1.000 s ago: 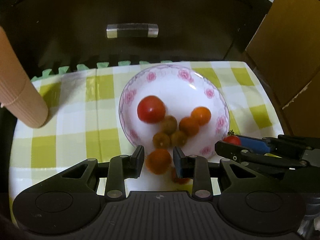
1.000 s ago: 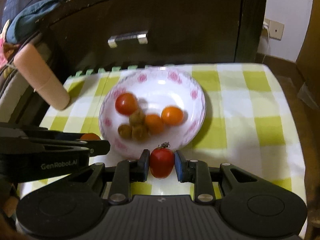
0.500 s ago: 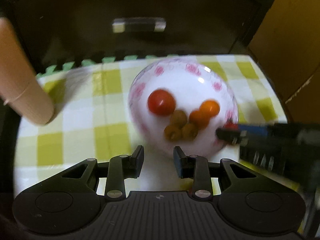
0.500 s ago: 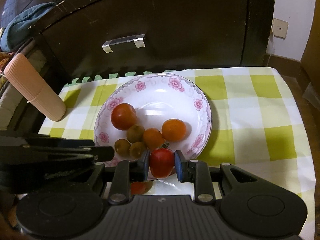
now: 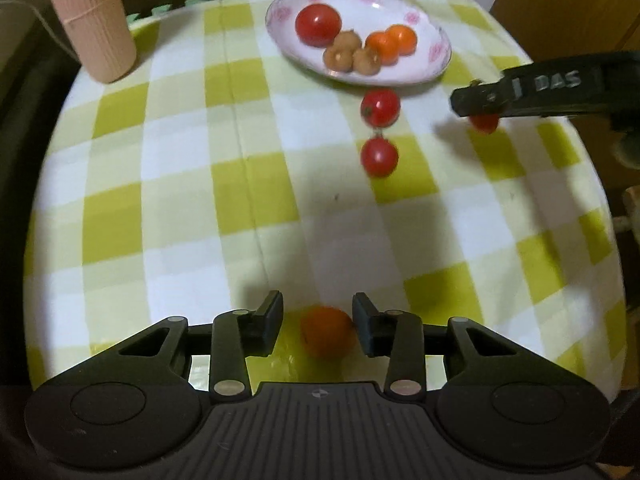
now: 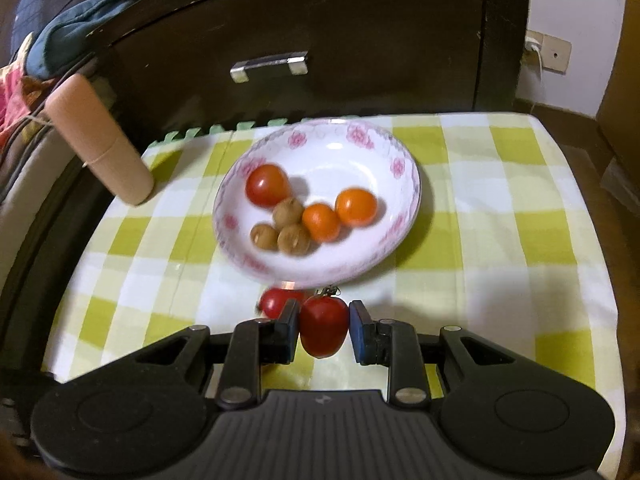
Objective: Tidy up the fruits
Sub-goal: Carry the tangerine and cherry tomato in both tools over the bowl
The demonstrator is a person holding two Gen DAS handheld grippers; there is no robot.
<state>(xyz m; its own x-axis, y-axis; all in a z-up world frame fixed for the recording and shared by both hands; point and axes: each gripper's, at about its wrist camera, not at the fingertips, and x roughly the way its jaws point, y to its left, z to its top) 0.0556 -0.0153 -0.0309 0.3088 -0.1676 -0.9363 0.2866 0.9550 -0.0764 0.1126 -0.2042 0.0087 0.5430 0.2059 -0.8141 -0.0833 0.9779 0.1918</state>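
Observation:
A flowered white plate (image 5: 432, 54) (image 6: 320, 152) holds a red tomato, two orange fruits and three brown ones. On the checked cloth before it lie two red tomatoes (image 5: 380, 107) (image 5: 379, 157). My left gripper (image 5: 318, 312) hangs over the near part of the table. Its jaws are opening around an orange fruit (image 5: 328, 332) on the cloth; the left pad stands clear of it. My right gripper (image 6: 324, 316) (image 5: 472, 100) is shut on a red tomato (image 6: 324, 330) just in front of the plate's rim. Another tomato (image 6: 276, 302) peeks out behind its left finger.
A pink ribbed cylinder (image 5: 92, 20) (image 6: 100, 140) stands at the table's back left corner. A dark cabinet with a metal handle (image 6: 270, 65) rises behind the table. Brown cardboard (image 5: 560, 0) is at the right. The cloth (image 5: 200, 200) ends at rounded table edges.
My left gripper has pulled back from the plate to the near side of the table, and an orange fruit now sits between its wider jaws. The right gripper drew back slightly, still holding its tomato.

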